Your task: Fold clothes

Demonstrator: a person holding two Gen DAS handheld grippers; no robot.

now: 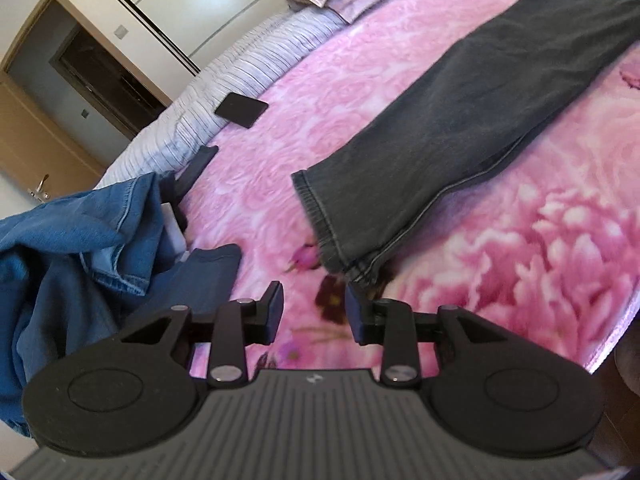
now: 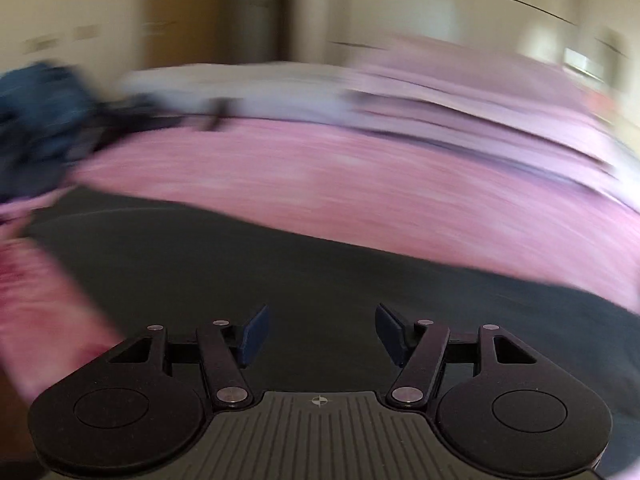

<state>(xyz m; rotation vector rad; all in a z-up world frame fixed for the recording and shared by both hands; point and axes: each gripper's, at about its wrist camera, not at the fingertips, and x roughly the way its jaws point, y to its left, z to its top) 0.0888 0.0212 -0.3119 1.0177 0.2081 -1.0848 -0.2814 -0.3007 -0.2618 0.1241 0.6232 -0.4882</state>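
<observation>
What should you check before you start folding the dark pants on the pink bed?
1. Left tongs empty and open: ok.
2. Right tongs empty and open: ok.
3. Dark pants lying flat on the pink blanket: ok.
4. Pant hem within view near the left tongs: ok.
5. Blue denim pile clear of the pants: ok.
6. Waist end of the pants: cannot tell, the right view is blurred.

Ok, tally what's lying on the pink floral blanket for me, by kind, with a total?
Dark grey trousers laid out flat: 1
Crumpled blue denim garments: 1 heap, and I cannot tell how many pieces are in it
Flat black rectangular item near the striped bedding: 1
Total: 3 counted, taking the denim heap as 1
</observation>
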